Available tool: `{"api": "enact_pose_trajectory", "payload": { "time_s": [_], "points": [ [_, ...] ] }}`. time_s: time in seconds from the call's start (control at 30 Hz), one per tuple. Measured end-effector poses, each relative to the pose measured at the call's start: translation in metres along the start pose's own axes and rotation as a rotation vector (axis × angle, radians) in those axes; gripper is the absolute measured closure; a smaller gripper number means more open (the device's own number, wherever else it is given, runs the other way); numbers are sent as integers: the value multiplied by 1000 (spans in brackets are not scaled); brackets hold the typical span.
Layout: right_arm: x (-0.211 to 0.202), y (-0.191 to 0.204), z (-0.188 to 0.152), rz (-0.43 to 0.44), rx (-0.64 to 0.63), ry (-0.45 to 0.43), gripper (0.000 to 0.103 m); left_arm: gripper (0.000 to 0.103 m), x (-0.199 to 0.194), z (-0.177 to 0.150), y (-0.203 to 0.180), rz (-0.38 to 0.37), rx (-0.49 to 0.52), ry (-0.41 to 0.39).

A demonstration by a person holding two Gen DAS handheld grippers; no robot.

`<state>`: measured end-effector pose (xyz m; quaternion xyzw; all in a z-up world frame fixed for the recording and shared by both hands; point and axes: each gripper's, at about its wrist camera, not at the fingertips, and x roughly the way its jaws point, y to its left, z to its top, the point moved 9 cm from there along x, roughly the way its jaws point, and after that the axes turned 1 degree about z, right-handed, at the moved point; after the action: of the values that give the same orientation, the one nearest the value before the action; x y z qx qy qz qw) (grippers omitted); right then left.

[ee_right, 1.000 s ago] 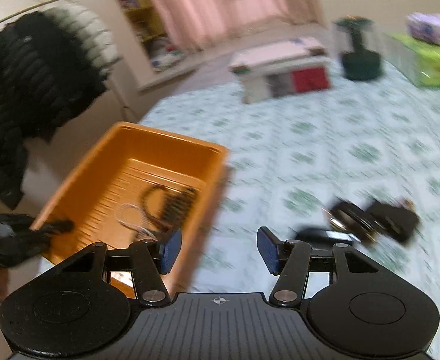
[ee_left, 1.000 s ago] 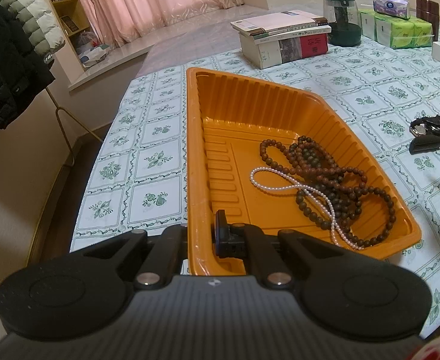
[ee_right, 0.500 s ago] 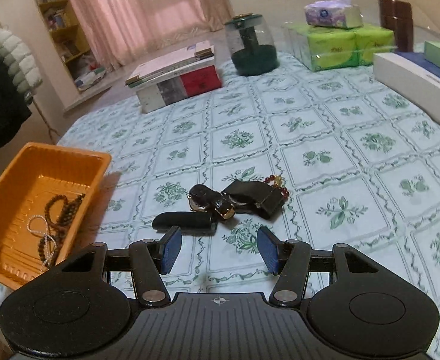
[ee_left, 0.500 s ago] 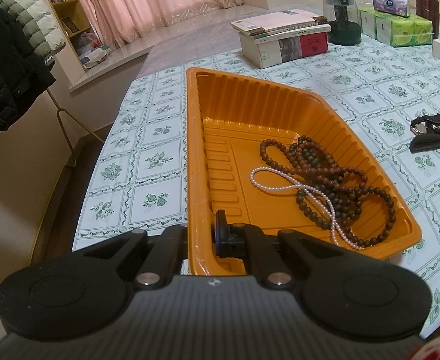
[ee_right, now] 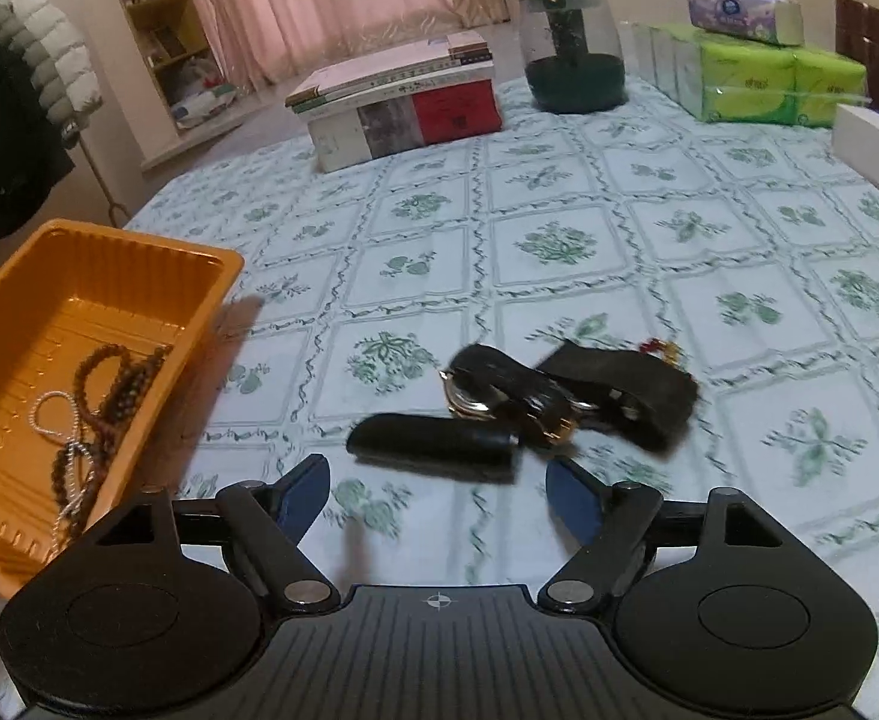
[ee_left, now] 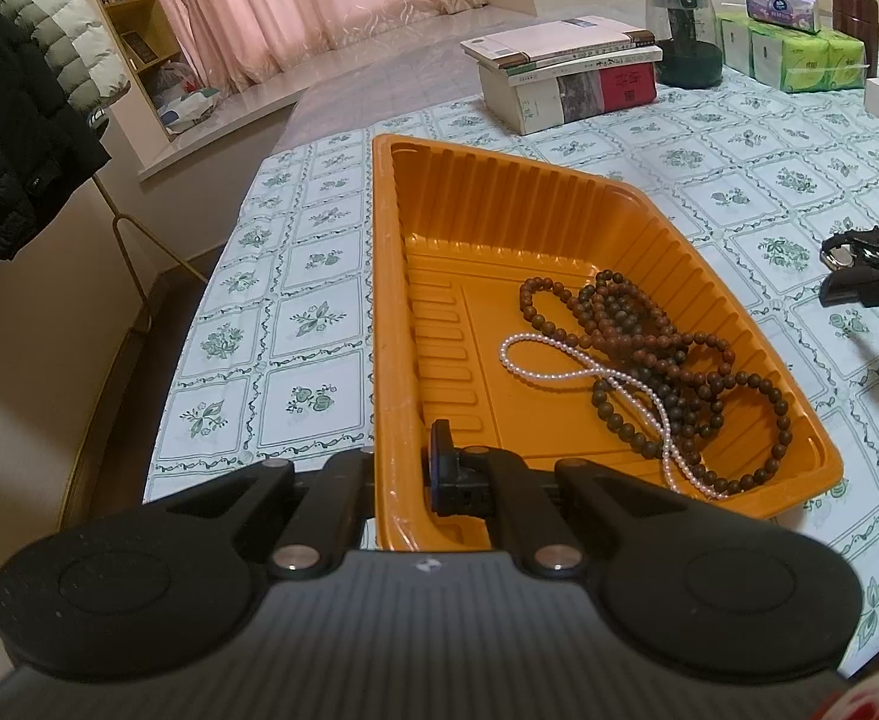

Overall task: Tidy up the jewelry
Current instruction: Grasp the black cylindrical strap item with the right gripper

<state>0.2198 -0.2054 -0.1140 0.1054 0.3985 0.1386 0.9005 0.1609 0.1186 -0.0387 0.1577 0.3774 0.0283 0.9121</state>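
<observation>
An orange plastic tray (ee_left: 382,300) lies on the flowered tablecloth, with brown bead strands (ee_left: 649,336) and a white pearl necklace (ee_left: 559,369) inside. My left gripper (ee_left: 403,468) is shut on the tray's near wall, one finger inside and one outside. To the tray's right, a pile of black-strapped watches (ee_right: 499,396) lies on the cloth, with a few red beads (ee_right: 658,348) behind it. My right gripper (ee_right: 439,492) hovers just in front of the watches. Its jaws are opening, with nothing between them. The tray (ee_right: 157,249) shows at the left of the right wrist view.
A stack of books (ee_right: 397,102), a green glass jar (ee_right: 571,60), green tissue packs (ee_right: 763,78) and a white box (ee_right: 871,132) stand along the far side. Jackets hang on a rack (ee_left: 19,120) past the table's left edge.
The right gripper swung from the tray toward the watches, sank closer to them, and its jaws spread wider. The left gripper and the tray stayed put.
</observation>
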Motion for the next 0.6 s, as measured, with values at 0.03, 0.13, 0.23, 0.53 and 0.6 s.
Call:
{"api": "enact_pose_trajectory", "payload": {
  "time_s": [0.03,0.13,0.23,0.53,0.6],
  "points": [
    [5,3,1,-12,3,-3,24,100,0,0,0,0,0,0],
    [17,8,3,-40,34,-5,24,100,1,0,0,-2,-2,2],
    [28,9,5,-94,57,-8,24,100,3,-1,0,-3,-4,5],
    [40,18,1,-178,-62,-19,27,100,4,-2,0,-3,-6,7],
    [37,17,-1,-174,-72,-29,27,100,4,-2,0,-3,-5,7]
  ]
}}
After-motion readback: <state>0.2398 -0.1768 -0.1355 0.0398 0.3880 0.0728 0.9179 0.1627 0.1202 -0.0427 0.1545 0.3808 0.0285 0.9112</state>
